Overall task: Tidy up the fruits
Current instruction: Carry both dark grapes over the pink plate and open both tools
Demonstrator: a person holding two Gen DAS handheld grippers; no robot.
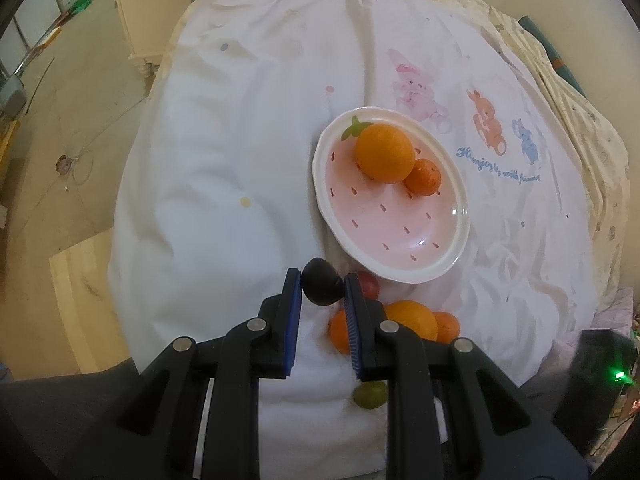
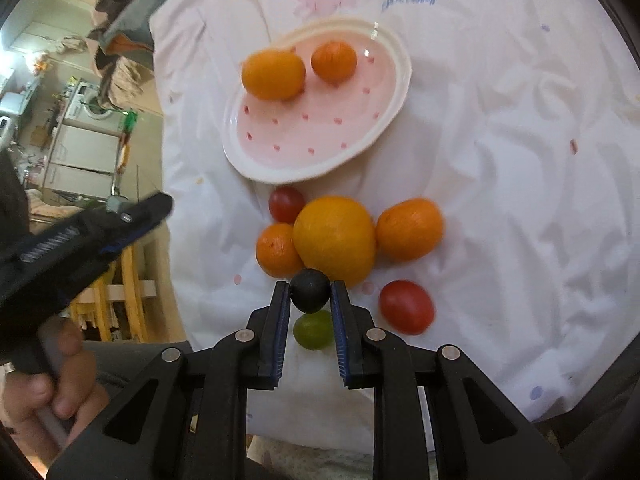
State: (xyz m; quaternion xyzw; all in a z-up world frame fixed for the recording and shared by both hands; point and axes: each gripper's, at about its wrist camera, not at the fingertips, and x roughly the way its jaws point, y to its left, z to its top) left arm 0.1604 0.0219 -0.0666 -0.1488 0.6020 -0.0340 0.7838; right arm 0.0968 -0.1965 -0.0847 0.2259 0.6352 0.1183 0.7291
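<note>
A pink strawberry-pattern plate lies on a white quilt and holds a large orange and a small tangerine. My left gripper is shut on a dark grape just short of the plate's near rim. My right gripper is shut on a dark grape above a loose pile: a big orange, two tangerines, two red tomatoes and a green grape.
The quilt covers a bed, with bare floor and a white cabinet off its left edge. In the right wrist view the left gripper's body and the hand holding it sit at the left.
</note>
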